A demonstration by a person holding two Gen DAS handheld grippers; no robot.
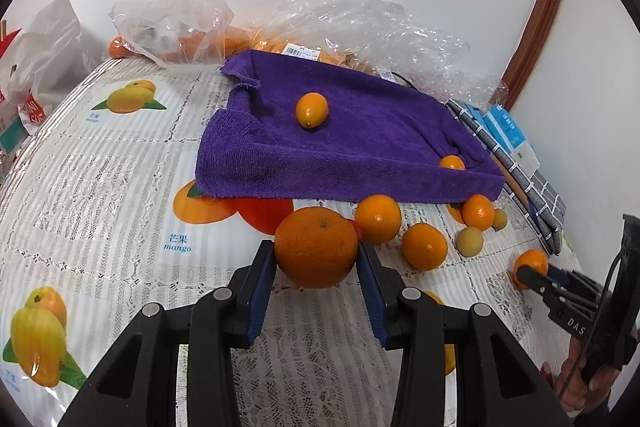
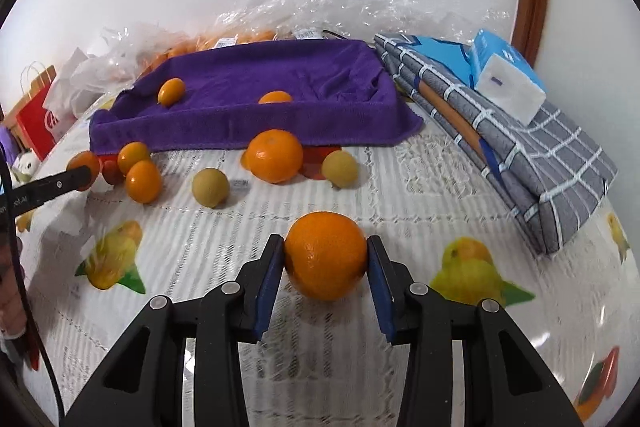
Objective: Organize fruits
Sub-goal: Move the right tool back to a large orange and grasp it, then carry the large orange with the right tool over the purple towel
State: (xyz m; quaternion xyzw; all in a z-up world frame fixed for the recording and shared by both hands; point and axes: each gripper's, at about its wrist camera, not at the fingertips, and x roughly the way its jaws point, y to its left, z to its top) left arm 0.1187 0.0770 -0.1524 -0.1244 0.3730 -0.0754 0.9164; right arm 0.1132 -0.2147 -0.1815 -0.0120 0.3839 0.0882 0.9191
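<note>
Oranges in both grips: left gripper (image 1: 316,259) pinches large orange (image 1: 316,247), right gripper (image 2: 325,263) pinches smaller orange (image 2: 326,255), pads snug on both, each just above counter (image 1: 120,187). You carry both over rim of purple towel-lined tray (image 1: 360,147), release low so nothing rolls. Oranges round, no long axis; large one's stem dimple faces up.

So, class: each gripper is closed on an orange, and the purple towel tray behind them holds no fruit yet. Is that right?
Not quite. The left gripper and right gripper each clamp an orange, but the purple towel tray already holds two small orange fruits, as the right wrist view shows.
</note>
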